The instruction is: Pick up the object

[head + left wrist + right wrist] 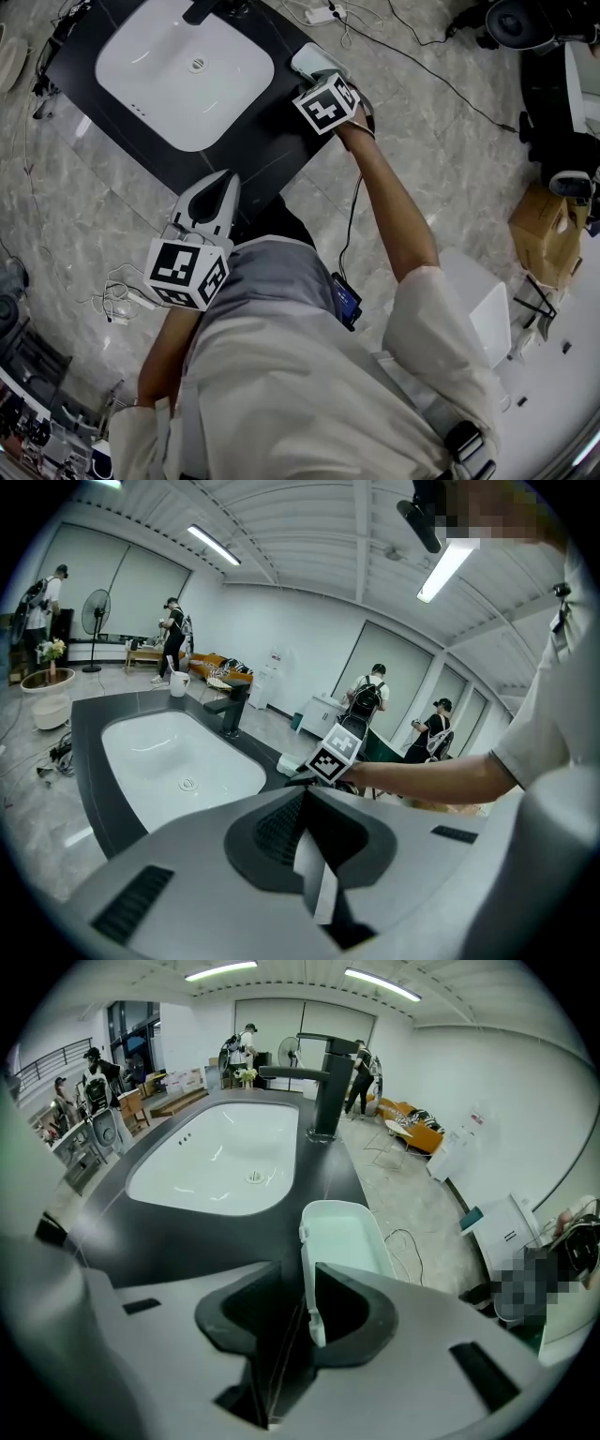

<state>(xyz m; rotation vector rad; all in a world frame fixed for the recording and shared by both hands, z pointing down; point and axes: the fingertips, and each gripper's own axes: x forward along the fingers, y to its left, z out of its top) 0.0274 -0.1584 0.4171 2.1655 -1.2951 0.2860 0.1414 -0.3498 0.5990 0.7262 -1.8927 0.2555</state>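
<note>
A pale green open container [347, 1232] lies on the black countertop [272, 141], right of the white sink [183, 70]. In the head view the container [314, 61] shows just beyond my right gripper [321, 77]. My right gripper [309, 1279] points steeply down, and the container's left wall stands between its jaws, pinched by the pads. My left gripper [225, 180] hovers at the counter's near edge, off the container, jaws together and empty. The left gripper view shows that gripper [305, 808] aimed over the sink [169, 761] toward the right gripper's marker cube [335, 754].
A black faucet [323, 1082] rises behind the sink. Cables trail over the marble floor [422, 66]. A cardboard box [548, 234] and a white box [487, 309] sit on the floor to the right. Several people stand far back in the room.
</note>
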